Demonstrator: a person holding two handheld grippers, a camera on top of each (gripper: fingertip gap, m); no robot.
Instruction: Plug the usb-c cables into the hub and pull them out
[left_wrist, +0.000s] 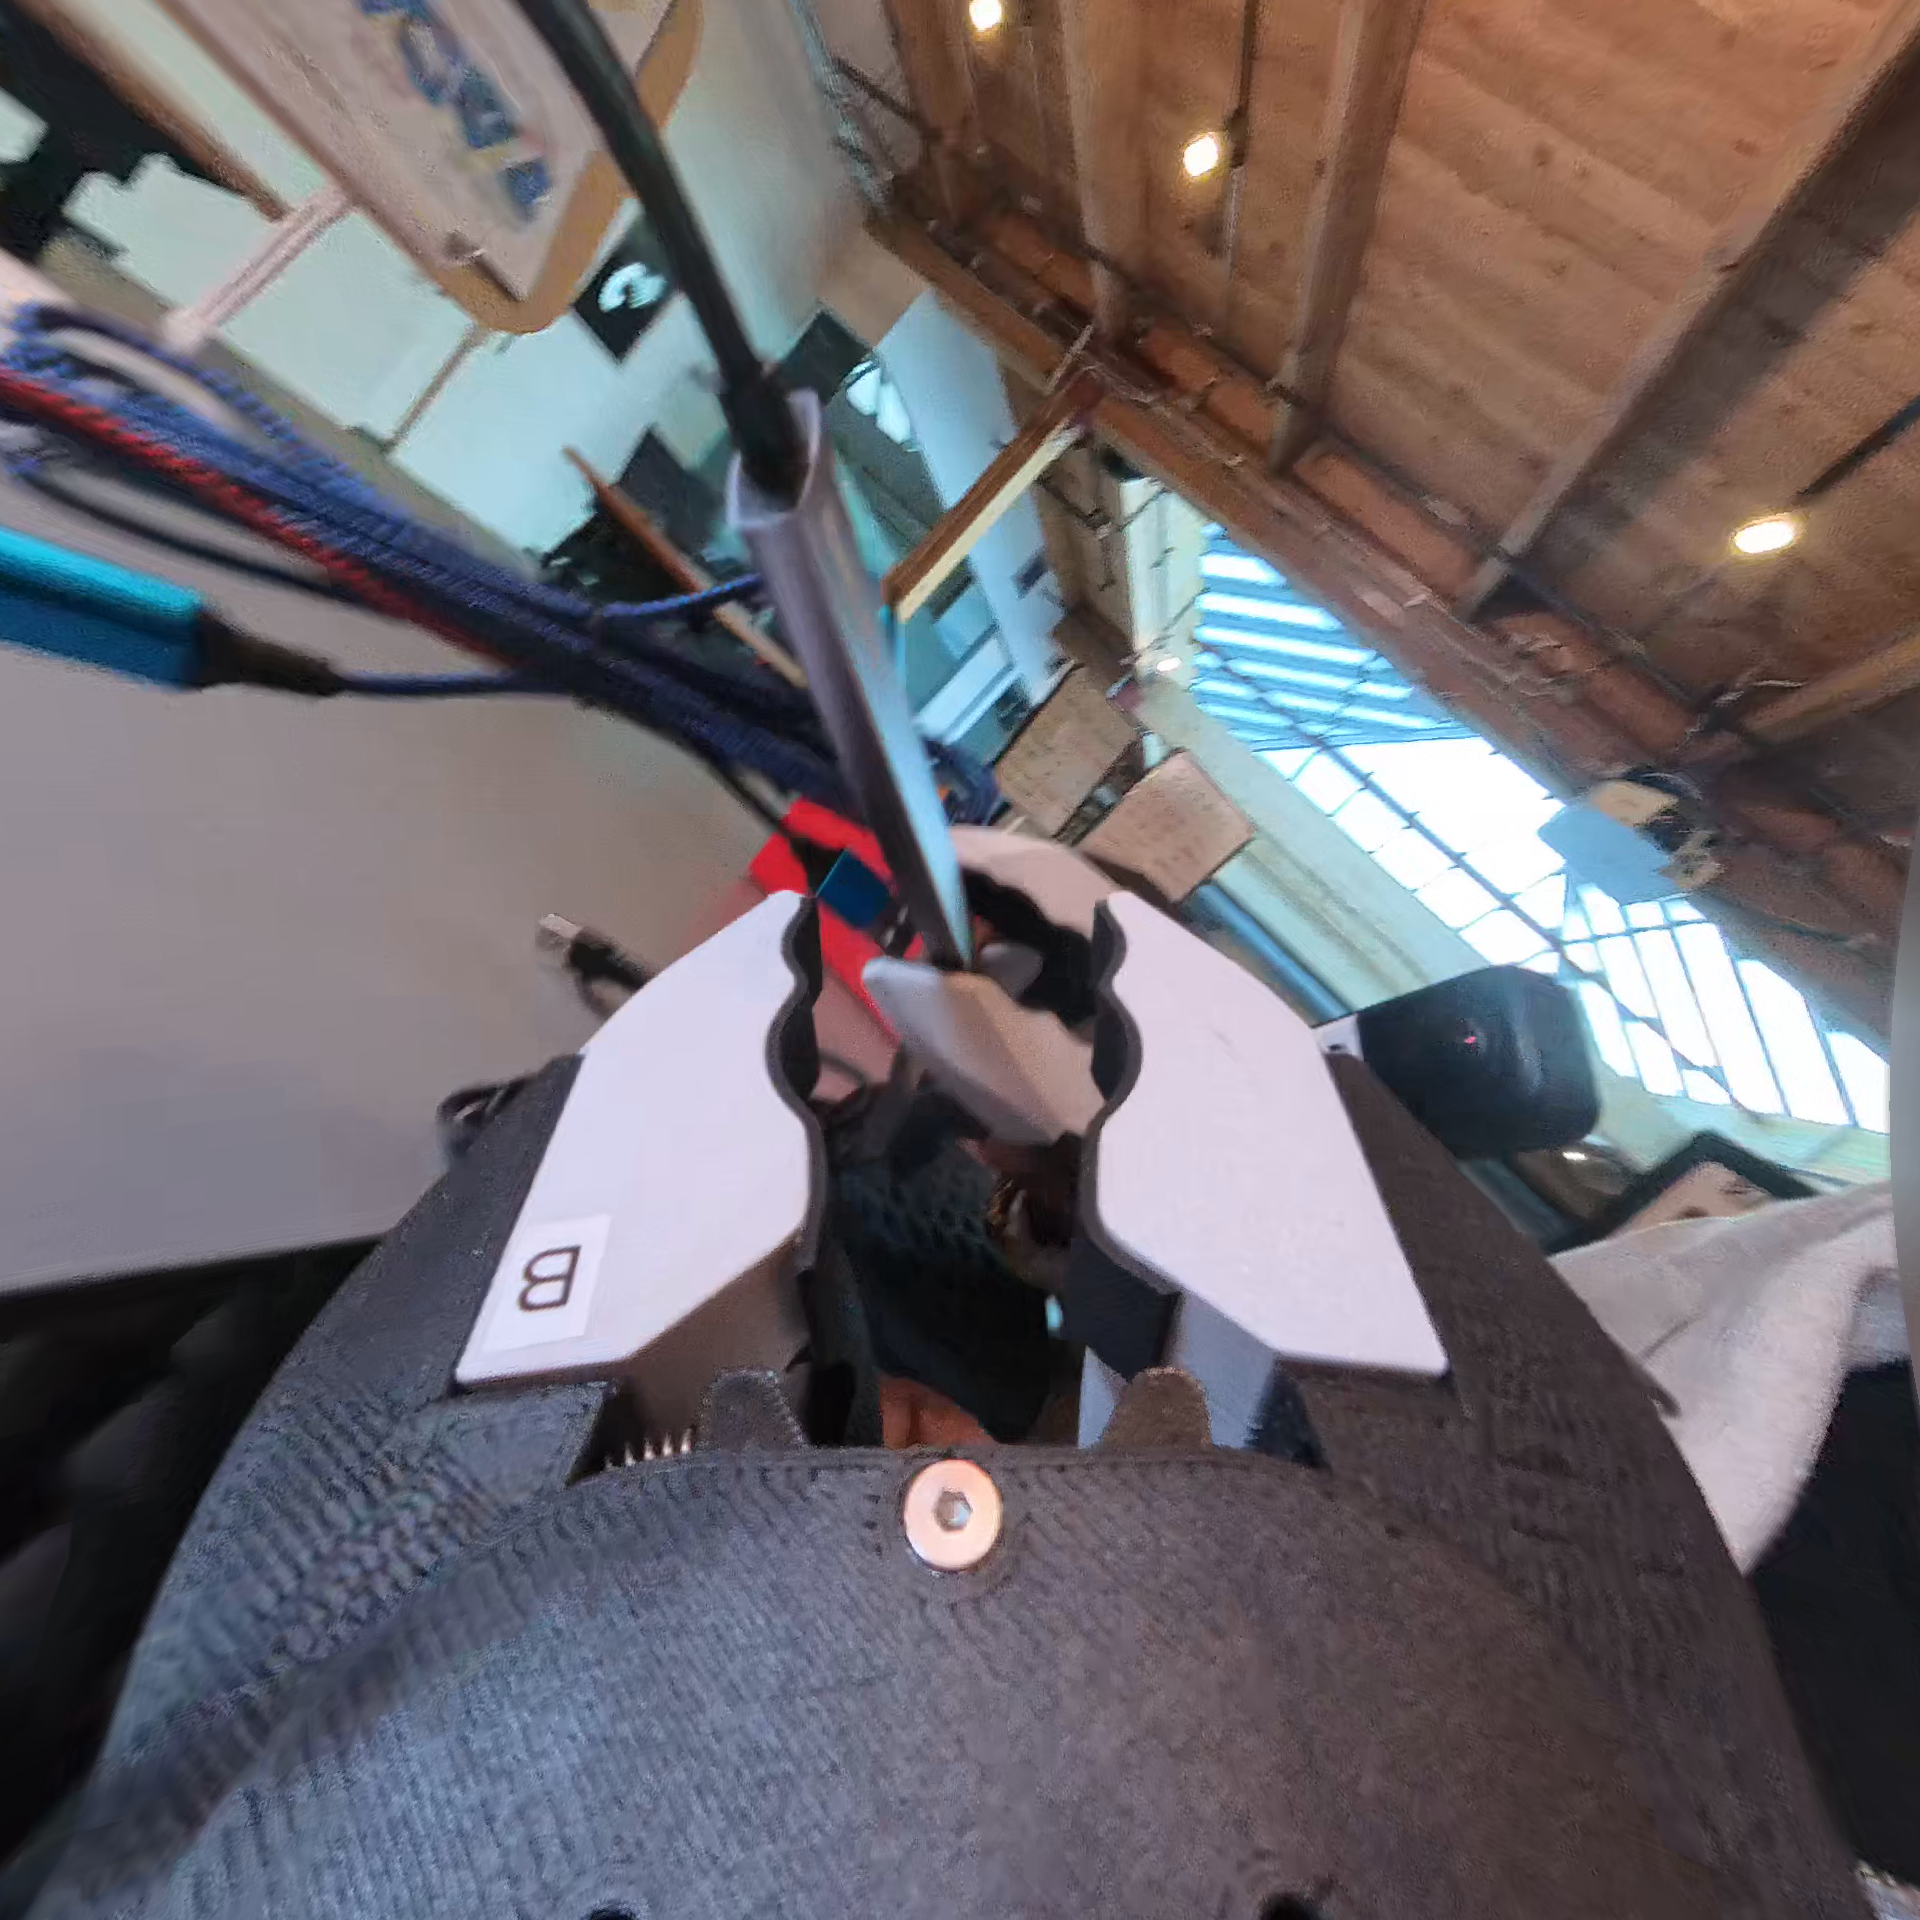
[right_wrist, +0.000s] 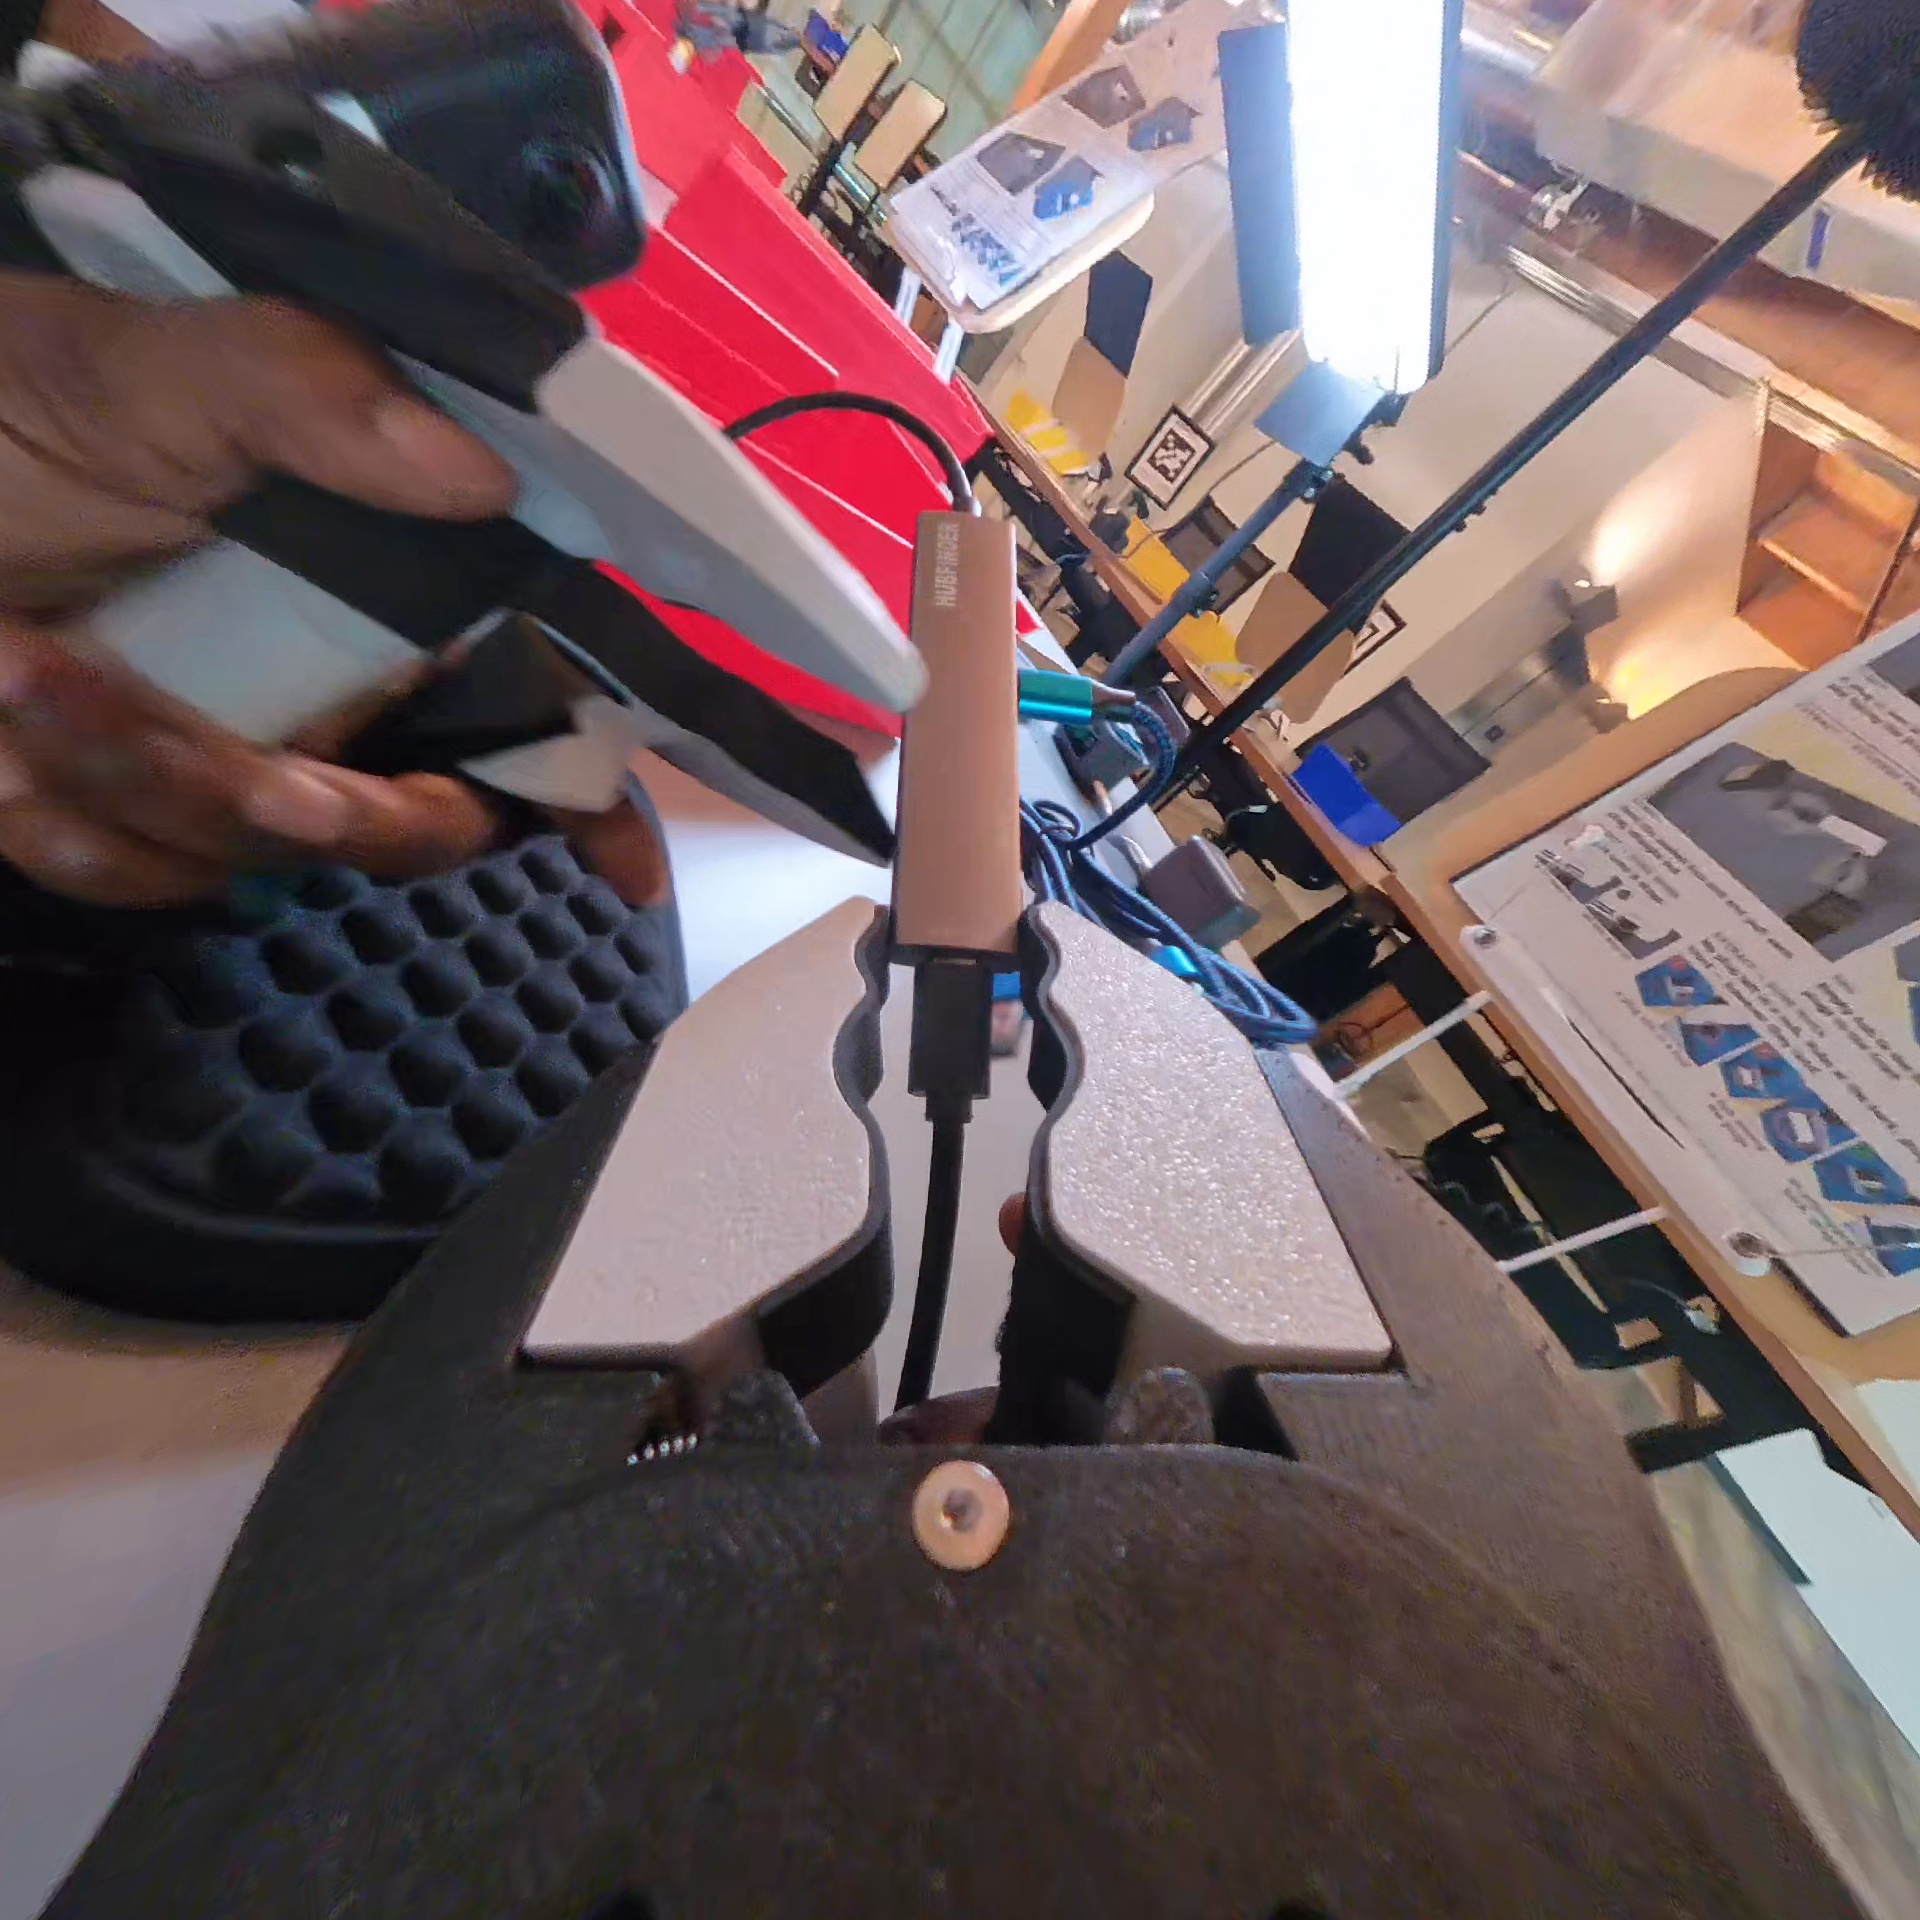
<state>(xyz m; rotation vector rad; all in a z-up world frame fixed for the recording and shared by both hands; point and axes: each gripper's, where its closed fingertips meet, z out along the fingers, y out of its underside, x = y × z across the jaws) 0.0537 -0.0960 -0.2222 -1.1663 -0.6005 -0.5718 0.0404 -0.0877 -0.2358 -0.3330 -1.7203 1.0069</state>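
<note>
The grey-brown hub (right_wrist: 956, 748) stands on end above the table. My right gripper (right_wrist: 956, 920) is shut on its near end. A black plug (right_wrist: 943, 1029) sits in that end, and its black cable (right_wrist: 940, 1226) runs back between my fingers. My left gripper (right_wrist: 899, 769), held by a hand, is open with its tips at the hub's left side. In the left wrist view my left gripper (left_wrist: 951, 909) is open and the hub (left_wrist: 831, 644) rises beyond it, with one right finger (left_wrist: 977, 1039) between my jaws. A teal plug (right_wrist: 1060, 696) on a blue braided cable (right_wrist: 1143, 935) lies behind the hub.
Red bins (right_wrist: 779, 312) stand behind the hub. A black dimpled foam pad (right_wrist: 364, 1039) lies at the left. A lamp panel (right_wrist: 1351, 187) on a stand and boards with printed sheets (right_wrist: 1714, 987) are at the right. Another small plug (left_wrist: 566, 935) lies on the white table (left_wrist: 312, 987).
</note>
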